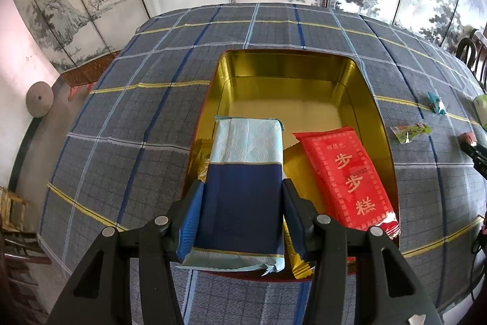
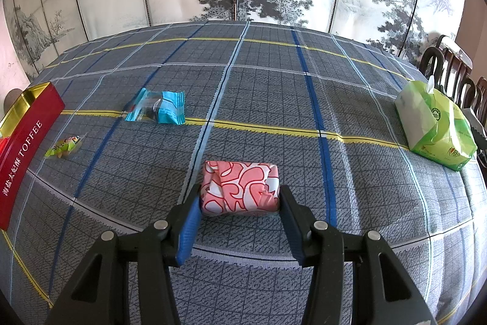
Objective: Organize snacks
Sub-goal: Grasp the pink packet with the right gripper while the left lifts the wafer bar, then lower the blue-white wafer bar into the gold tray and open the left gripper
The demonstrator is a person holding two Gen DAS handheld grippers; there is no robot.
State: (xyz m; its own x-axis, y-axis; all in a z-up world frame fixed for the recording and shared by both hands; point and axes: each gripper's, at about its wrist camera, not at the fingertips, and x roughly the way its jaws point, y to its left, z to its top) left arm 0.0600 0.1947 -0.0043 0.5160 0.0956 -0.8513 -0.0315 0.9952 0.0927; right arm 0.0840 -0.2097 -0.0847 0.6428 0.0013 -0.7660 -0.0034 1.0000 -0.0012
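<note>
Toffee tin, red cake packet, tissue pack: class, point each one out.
toffee tin (image 2: 29, 142): right wrist view, red lettered side wall.
red cake packet (image 1: 350, 172): left wrist view, printed front.
tissue pack (image 2: 438, 124): right wrist view, green wrapper.

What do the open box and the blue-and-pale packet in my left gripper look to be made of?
The gold-lined, red-sided rectangular box looks like thin sheet metal, glossy: its walls mirror the light. The navy and pale-blue snack packet in the left gripper seems matte plastic film, embossed, with crimped end seals.

Soft even daylight, sharp focus, strong fisheye bending, dark corners.
</note>
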